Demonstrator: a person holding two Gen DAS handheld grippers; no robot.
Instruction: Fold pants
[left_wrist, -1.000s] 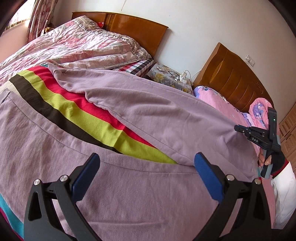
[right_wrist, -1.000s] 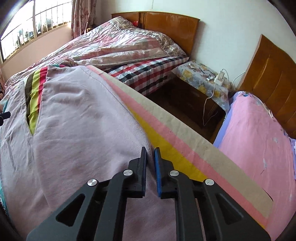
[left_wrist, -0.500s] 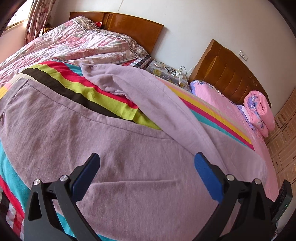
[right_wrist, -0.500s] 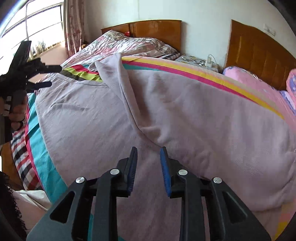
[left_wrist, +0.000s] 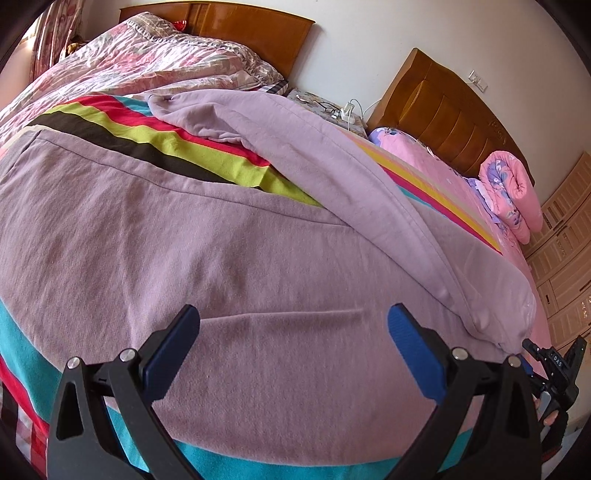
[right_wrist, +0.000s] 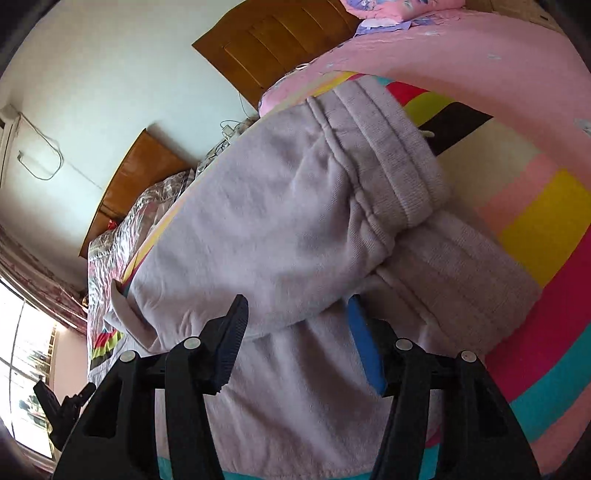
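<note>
Two claws spread, neither pinching: left claw (left_wrist: 291, 354) hovers over pants (left_wrist: 221, 258) lying flat on bed (left_wrist: 461, 218); right claw (right_wrist: 295, 332), just opening, empty at waistband (right_wrist: 391, 155), 1 o'clock, likely regrasping.

The lilac fleece pants (left_wrist: 229, 258) lie spread flat on the striped blanket (left_wrist: 177, 151), near its front edge. One leg is folded diagonally over the other, and the ribbed waistband (right_wrist: 391, 155) lies doubled over.
</note>
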